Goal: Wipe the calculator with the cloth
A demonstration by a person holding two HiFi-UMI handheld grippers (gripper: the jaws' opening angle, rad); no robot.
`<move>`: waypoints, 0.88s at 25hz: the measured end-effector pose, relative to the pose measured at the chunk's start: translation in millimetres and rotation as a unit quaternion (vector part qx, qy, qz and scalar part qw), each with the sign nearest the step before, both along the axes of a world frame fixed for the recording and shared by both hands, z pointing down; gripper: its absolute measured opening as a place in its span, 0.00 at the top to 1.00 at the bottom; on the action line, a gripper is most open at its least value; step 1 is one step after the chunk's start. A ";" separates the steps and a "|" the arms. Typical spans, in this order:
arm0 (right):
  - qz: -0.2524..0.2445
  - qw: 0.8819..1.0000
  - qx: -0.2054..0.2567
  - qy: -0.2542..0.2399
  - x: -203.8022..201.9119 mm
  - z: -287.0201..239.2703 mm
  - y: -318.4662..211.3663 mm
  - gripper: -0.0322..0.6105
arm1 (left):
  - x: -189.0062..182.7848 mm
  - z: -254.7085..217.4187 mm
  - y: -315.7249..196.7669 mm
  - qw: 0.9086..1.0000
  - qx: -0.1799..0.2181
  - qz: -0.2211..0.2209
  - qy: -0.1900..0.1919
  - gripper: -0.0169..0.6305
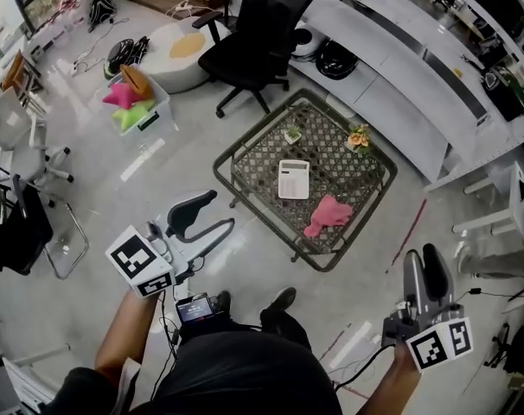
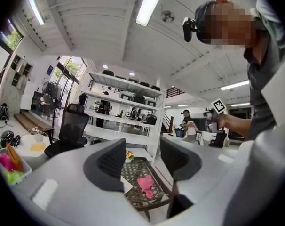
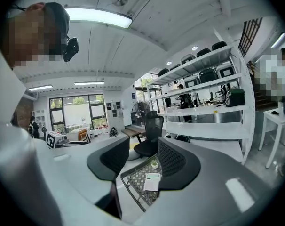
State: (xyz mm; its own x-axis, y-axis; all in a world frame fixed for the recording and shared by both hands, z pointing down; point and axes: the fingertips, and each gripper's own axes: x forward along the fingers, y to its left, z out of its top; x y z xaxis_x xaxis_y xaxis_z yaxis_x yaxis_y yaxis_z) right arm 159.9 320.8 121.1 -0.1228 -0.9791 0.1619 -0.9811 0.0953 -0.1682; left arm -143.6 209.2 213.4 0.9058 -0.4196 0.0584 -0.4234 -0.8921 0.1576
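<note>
The place looks like an open-plan lab or test studio stocked with household goods. Long white shelving (image 1: 392,76) along the upper right of the head view carries kitchen appliances (image 1: 335,59), a black office chair (image 1: 260,33) stands at top centre, and loose cables (image 1: 128,54) lie on the pale floor (image 1: 89,197) at upper left. In the gripper views, tube lights (image 2: 151,4) cross a high white ceiling and tall windows (image 3: 76,109) fill the far wall.

right gripper (image 3: 143,149): jaws apart, empty | calculator (image 3: 152,181): flat on lattice table (image 3: 135,179) | office chair (image 3: 154,126): beyond
</note>
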 end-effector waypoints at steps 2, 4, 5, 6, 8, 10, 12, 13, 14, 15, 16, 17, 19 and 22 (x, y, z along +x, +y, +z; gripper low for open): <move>-0.009 1.000 -0.001 -0.007 14.9 3.5 -7.6 0.69 | 13.3 -1.0 -0.8 1.000 0.000 -0.007 -0.005 0.59; -0.018 1.000 0.001 -0.012 29.3 6.2 -13.7 0.69 | 28.3 -0.7 -1.5 1.000 0.001 -0.012 -0.009 0.59; -0.023 1.000 0.002 -0.014 35.9 7.2 -16.0 0.69 | 35.9 -0.6 -1.3 1.000 0.002 -0.015 -0.010 0.59; -0.028 0.999 0.002 -0.016 42.1 8.4 -18.0 0.69 | 43.3 -0.9 -0.6 1.000 0.002 -0.017 -0.012 0.59; -0.038 0.999 0.002 -0.022 54.2 11.7 -22.3 0.69 | 57.1 -2.7 1.4 1.000 0.004 -0.023 -0.016 0.59; -0.049 0.998 0.000 -0.030 67.4 15.6 -27.7 0.69 | 71.3 -4.7 2.6 0.999 0.004 -0.029 -0.022 0.59; -0.058 0.998 -0.001 -0.037 82.3 17.9 -32.5 0.69 | 86.5 -6.9 2.7 0.999 0.004 -0.035 -0.027 0.59; -0.061 0.997 -0.001 -0.039 89.9 18.1 -34.5 0.69 | 93.9 -8.3 2.8 0.999 0.004 -0.037 -0.030 0.59; -0.063 0.997 -0.001 -0.041 97.3 18.0 -36.2 0.69 | 100.8 -9.7 3.1 0.999 0.004 -0.039 -0.033 0.59; -0.066 0.997 0.000 -0.044 104.3 18.2 -37.7 0.69 | 107.3 -10.9 3.5 0.999 0.004 -0.041 -0.036 0.59; -0.067 0.997 0.001 -0.046 110.9 18.7 -38.8 0.69 | 113.6 -12.1 3.7 0.998 0.006 -0.041 -0.039 0.59; -0.068 0.996 0.003 -0.049 117.0 19.5 -39.8 0.69 | 120.0 -13.4 3.6 0.998 0.008 -0.042 -0.041 0.59; -0.071 0.996 0.005 -0.052 127.8 21.0 -41.1 0.69 | 132.5 -16.0 2.5 0.998 0.014 -0.042 -0.043 0.59; -0.076 0.996 0.004 -0.053 139.4 23.0 -43.2 0.69 | 147.4 -20.2 0.5 0.998 0.019 -0.043 -0.042 0.59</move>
